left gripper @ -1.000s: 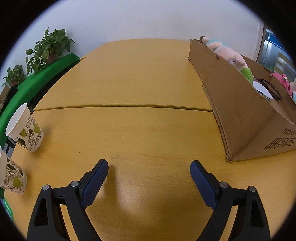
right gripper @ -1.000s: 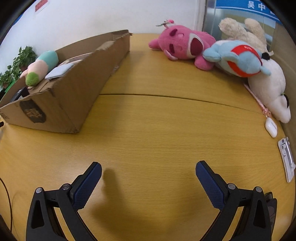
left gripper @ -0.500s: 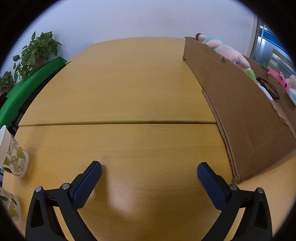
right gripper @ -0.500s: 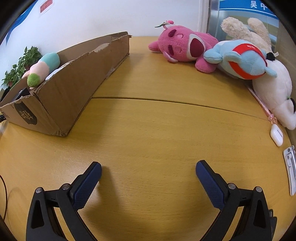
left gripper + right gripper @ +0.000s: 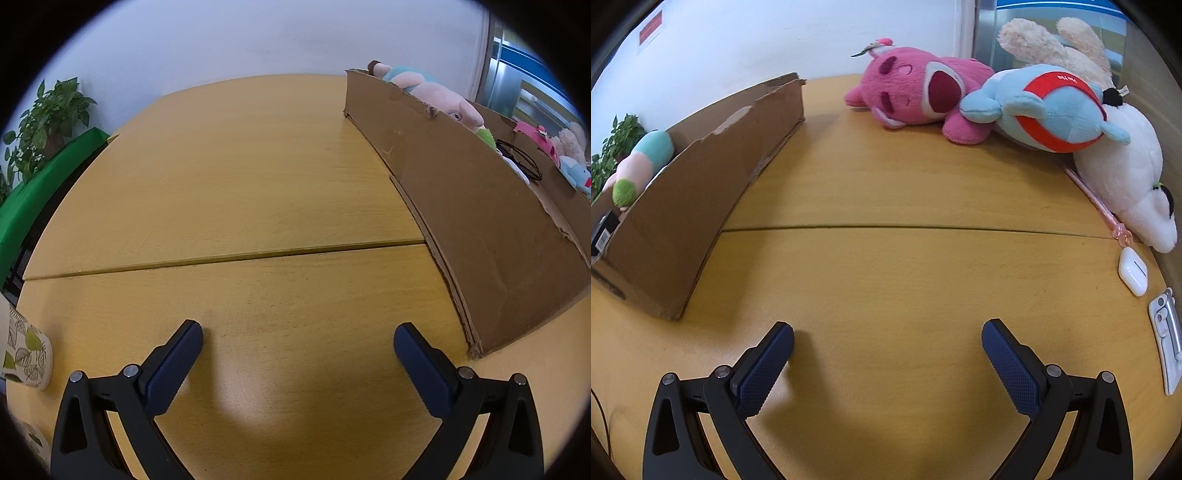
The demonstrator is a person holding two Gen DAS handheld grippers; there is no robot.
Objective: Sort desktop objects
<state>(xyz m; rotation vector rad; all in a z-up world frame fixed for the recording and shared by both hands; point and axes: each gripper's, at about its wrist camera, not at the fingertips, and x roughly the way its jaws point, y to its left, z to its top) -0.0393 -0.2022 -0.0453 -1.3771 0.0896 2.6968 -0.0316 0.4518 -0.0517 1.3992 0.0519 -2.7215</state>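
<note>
— White wall behind, and a yellow wooden table with a seam across it. What lay on it?

— A cardboard box stood at the left of the right wrist view, with a pastel plush already inside. Still out on the table were a pink plush, a blue-and-red plush leaning on it, and a white plush against the far right edge. Just beside that one lay a white earbud case and a pink wand.

— And the tongs?

— Both released. The right gripper hung over bare wood with its jaws wide apart, nothing between them; the left gripper likewise, near the box's corner, with a leaf-printed paper cup at its left.

— How would the pink one handle?

— I judged it light, soft and unbreakable. It would squash, so a deep pinch across a leg or the body's narrow part seemed safer than the broad head. The earbud case looked smooth and hard, likelier to slip; gripping its short sides seemed best.
</note>
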